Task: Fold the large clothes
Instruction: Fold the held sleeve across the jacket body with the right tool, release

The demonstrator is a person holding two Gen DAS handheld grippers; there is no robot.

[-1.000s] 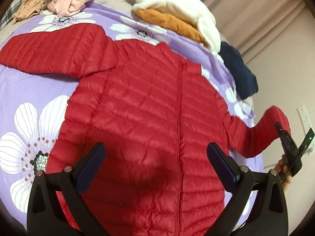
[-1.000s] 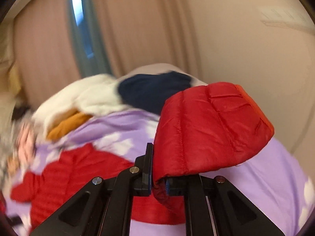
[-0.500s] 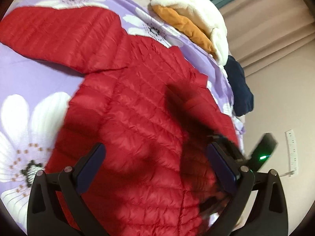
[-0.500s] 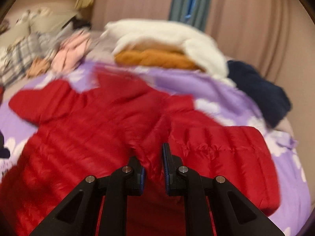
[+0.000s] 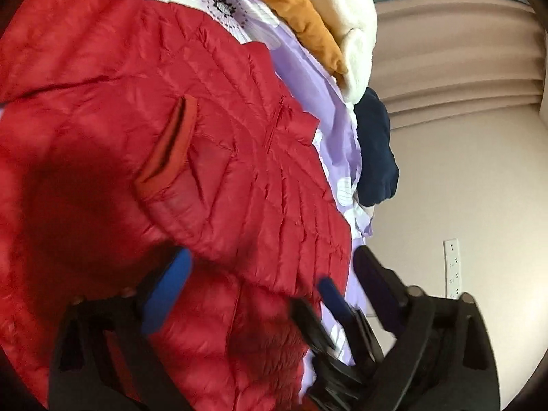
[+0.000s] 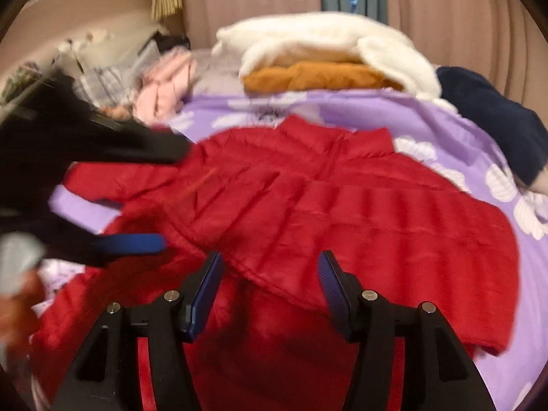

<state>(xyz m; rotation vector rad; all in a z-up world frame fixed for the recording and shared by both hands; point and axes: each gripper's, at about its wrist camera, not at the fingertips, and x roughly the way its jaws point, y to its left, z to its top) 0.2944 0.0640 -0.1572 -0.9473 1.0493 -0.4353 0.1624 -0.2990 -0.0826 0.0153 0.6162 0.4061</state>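
Left gripper [image 5: 270,291], left wrist view: fingers spread wide, nothing between them, poised low over the red down jacket [image 5: 212,157]. View tilted steeply. Jacket lies flat on the purple floral bedspread [image 5: 308,65]; its right sleeve [image 5: 191,178] is folded across the chest, cuff up near the middle. Right gripper [image 5: 342,311] sits blurred at the lower right, just beside the jacket's edge. Orange garment [image 5: 301,13], white fleece [image 5: 349,17] and navy garment [image 5: 376,150] lie beyond the collar.

Change from a second ago: sleeve then stretched outward off the bed edge; left gripper has swung closer and tilted.

Right gripper [image 6: 270,294], right wrist view: fingers parted, empty, hovering over the folded sleeve [image 6: 376,233] and jacket [image 6: 260,185] body. Left gripper [image 6: 113,198] enters blurred from the left, fingers apart. Orange garment [image 6: 318,77], white fleece [image 6: 328,34], navy garment [image 6: 493,116] and pink clothes [image 6: 164,82] line the far bedspread [image 6: 455,130].

Change: a second ago this gripper was clamped on the raised sleeve; now it has released it.
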